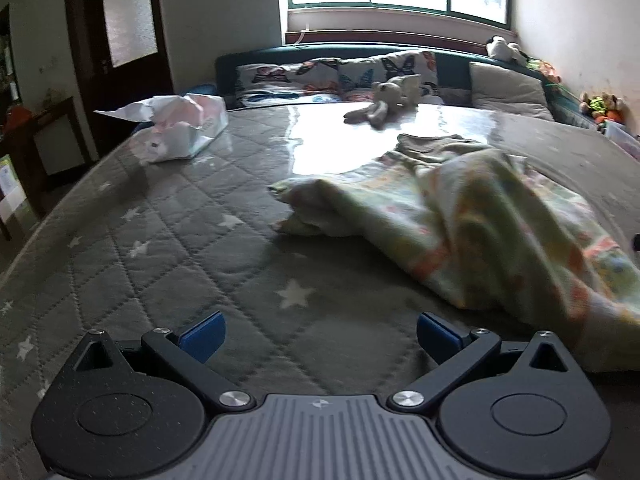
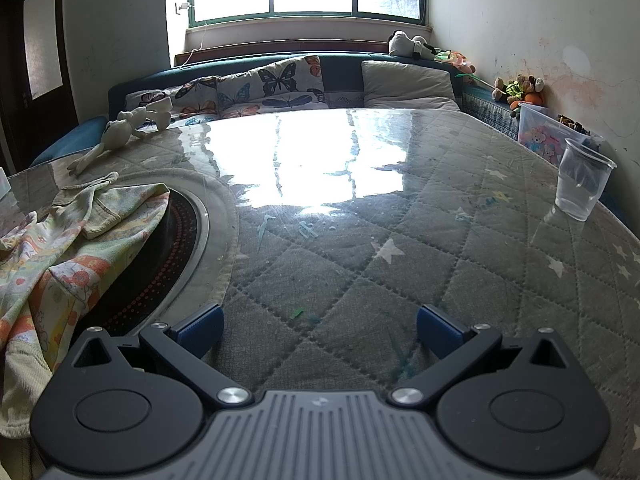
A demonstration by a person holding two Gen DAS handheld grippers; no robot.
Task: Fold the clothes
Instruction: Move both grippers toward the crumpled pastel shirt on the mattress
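At the upper left of the left wrist view we see a tissue pack (image 1: 182,130) on the desk (image 1: 168,240), a glass-topped surface over a quilted star cloth. Low in that frame our left tool (image 1: 318,334) gapes wide, with nothing between its blue pads. To the right of centre lies the garment (image 1: 472,216), a pale printed piece, rumpled and bunched, not folded, with a soft toy (image 1: 380,106) beyond it. In the right wrist view the garment (image 2: 68,248) fills the left edge, partly over a round dark hob (image 2: 160,248). Our right tool (image 2: 320,330) is equally wide and empty, aimed at bare desk. A plastic cup (image 2: 582,186) stands at the right. We judge the cloth wants spreading flat, so each tool would need an edge to pinch.
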